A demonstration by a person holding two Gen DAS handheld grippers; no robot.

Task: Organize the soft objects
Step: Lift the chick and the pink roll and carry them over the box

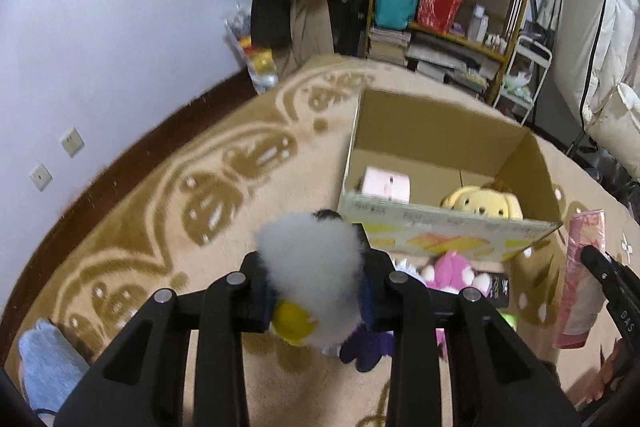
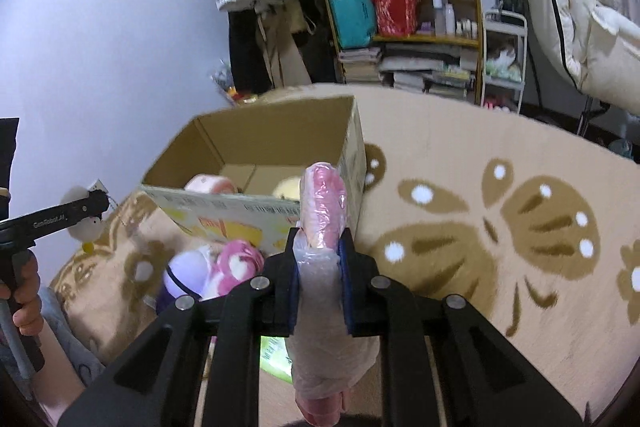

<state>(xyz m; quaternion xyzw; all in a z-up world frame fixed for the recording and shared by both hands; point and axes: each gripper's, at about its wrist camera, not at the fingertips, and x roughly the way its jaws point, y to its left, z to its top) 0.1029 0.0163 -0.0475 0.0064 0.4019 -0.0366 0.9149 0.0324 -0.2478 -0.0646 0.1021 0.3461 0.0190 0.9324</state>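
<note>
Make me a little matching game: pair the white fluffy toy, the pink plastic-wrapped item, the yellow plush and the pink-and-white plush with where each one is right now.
1 white fluffy toy
2 pink wrapped item
3 yellow plush
4 pink-and-white plush

A inside the cardboard box
B on the rug in front of the box
C in the left claw
D in the right claw

Pairs: 1-C, 2-D, 3-A, 4-B

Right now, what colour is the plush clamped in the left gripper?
Mostly fluffy white plush, with a yellow patch and black bits; clearest in the left wrist view.
</note>
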